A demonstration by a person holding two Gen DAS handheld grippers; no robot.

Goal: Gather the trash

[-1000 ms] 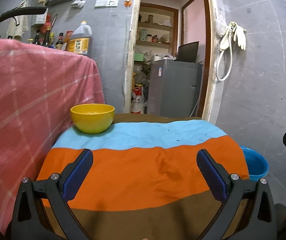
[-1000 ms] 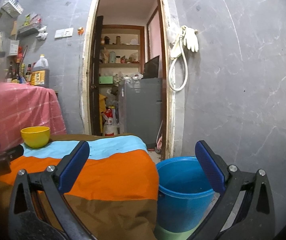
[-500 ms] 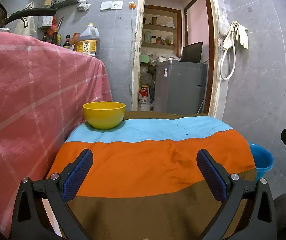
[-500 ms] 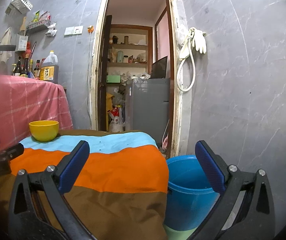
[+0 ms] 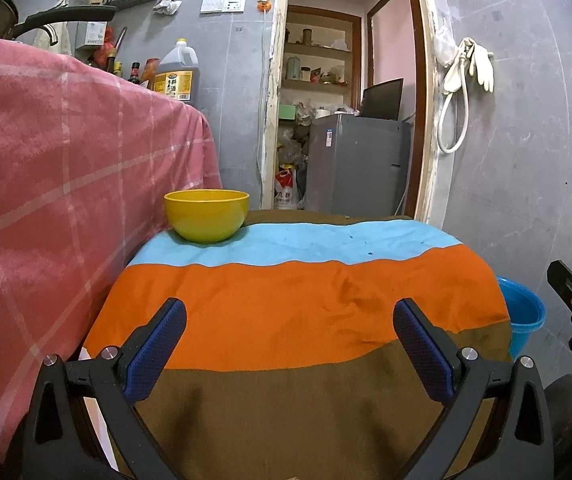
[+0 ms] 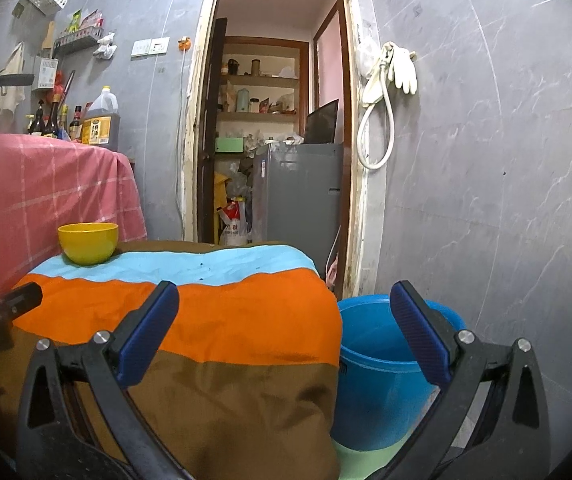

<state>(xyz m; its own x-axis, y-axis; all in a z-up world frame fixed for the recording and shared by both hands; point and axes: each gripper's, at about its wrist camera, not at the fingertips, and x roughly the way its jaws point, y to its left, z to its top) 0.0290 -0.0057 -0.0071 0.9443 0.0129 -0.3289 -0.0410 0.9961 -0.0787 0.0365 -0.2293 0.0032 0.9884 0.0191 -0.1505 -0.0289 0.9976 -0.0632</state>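
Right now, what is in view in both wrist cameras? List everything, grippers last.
bowl: 1, yellow, far left corner of the striped cloth
striped cloth: 1, blue, orange, brown, covering the low table
bucket: 1, blue, on the floor right of the table
pink cloth: 1, checked, draped at left
oil jug: 1, dark, behind the pink cloth
fridge: 1, grey, in the doorway
gloves: pale, hanging on the right wall
left gripper: open, empty
right gripper: open, empty

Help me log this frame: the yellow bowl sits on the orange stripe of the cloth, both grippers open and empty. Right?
Not quite. The yellow bowl sits on the light blue stripe, not the orange one, as the left wrist view shows. The rest holds: the left gripper and right gripper are open and empty.
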